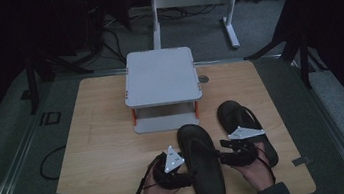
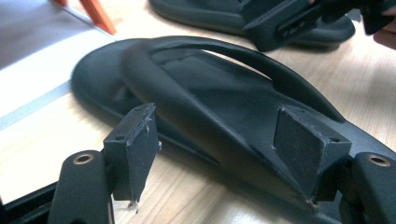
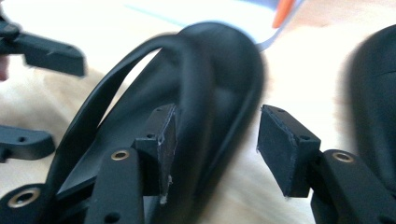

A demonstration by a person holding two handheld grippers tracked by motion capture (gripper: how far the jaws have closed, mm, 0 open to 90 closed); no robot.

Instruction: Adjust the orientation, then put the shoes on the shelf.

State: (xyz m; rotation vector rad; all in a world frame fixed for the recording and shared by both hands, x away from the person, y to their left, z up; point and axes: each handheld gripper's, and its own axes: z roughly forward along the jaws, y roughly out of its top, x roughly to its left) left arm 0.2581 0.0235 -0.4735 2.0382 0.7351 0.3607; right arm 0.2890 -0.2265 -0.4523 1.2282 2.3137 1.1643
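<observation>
two sandals [image 1: 202, 166] [image 1: 245, 130] side by side before the shelf stand [image 1: 162, 89] on the table [image 1: 101, 151]

The right gripper [image 3: 212, 149] has its 2 black jaws apart around the edge and strap of a black sandal [image 3: 205, 84] lying on the pale wooden table [image 3: 308, 70]. A 2nd sandal [image 3: 373, 107] lies at the right edge. The left gripper [image 3: 32, 93] shows at far left, jaws apart.

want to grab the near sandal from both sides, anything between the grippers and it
Nothing visible. The left gripper has open jaws straddling the near sandal strap. The right gripper has open jaws around its other edge. The second sandal lies apart, to the right.
</observation>
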